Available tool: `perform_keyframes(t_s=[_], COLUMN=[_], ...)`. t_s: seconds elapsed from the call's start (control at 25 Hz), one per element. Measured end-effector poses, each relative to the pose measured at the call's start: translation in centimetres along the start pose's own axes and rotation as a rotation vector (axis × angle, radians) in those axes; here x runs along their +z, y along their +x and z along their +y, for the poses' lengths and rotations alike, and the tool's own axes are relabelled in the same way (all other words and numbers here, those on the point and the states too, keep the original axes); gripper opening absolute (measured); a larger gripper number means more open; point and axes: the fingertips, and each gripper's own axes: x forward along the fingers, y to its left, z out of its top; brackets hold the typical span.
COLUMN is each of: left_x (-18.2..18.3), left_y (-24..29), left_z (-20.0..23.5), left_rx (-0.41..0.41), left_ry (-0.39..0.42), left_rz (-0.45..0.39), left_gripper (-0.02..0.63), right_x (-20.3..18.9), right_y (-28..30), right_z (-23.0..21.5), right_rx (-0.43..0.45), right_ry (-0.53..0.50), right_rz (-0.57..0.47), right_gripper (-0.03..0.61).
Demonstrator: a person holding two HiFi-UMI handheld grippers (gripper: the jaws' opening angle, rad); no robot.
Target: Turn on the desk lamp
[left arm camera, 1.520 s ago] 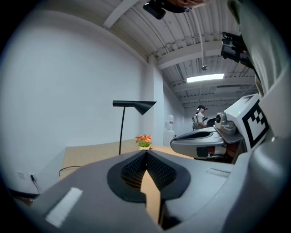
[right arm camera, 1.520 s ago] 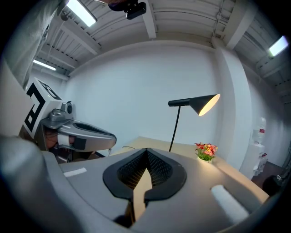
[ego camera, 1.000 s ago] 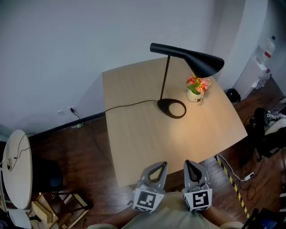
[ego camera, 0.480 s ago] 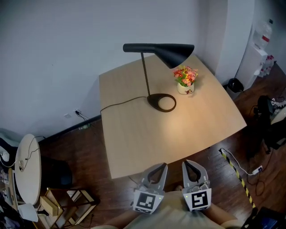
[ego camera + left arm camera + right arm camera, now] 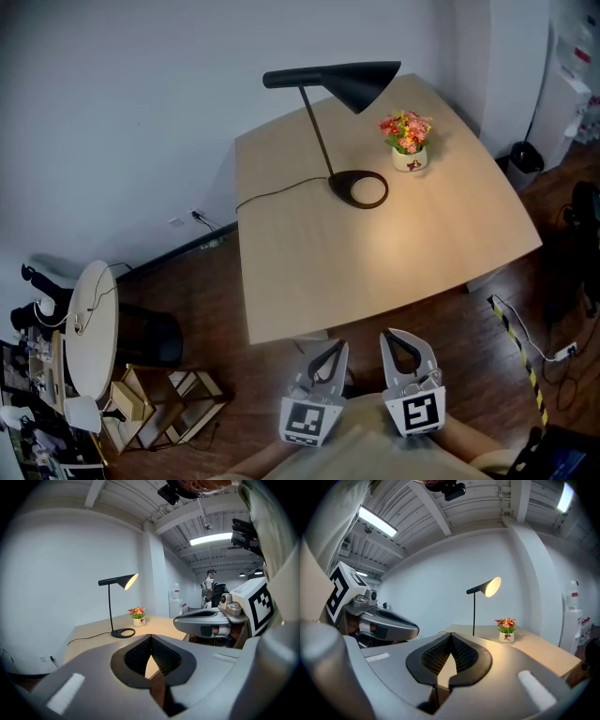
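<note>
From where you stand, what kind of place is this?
Probably an office room: a wooden desk with a lit desk lamp and a flower pot, and tube lights under a bare ceiling.

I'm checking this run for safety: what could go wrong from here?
The desk lamp already glows, so switching it again might turn it off. The flower pot stands close beside the lamp's base; a reach there may tip it. The cord trails off the table edge and could snag.

Desk lamp (image 5: 345, 89): black, with warm yellow glow. Table (image 5: 394, 253): light wood. Flowers (image 5: 406, 131): pink and orange, in white pot.
</note>
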Motion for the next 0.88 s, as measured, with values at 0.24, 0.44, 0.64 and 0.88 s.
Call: perform_keyframes(t_s=[0.24,0.44,0.64,0.88], left_x=[0.1,-0.8,-1.2,-1.2], left_y=[-0.1,-0.9,-1.6,-2.3], left_z=[0.0,1.6,3.0,3.9], left_rx=[-0.029,-0.036,-0.068,-0.098], left_ry=[-0.023,-0.043,-0.059,-0.057], left_rz=[-0.032,-0.040,-0.052,-0.074], left_gripper=[-0.002,-0.002,-0.002,-0.002], right_x=[0.0,-0.1,-0.1,-0.2], right_y=[-0.4,-0.3,0.5,1.0], right_z=[0.0,1.2,3.0,4.9], right_rx=[-0.033,-0.071,-0.077,-0.073], right_ry=[-0.033,-0.044,-0.100,-0.136], right_rz=[0.013,0.041,0.077,0.108], right_gripper=[-0.002,-0.002,-0.002,-0.003])
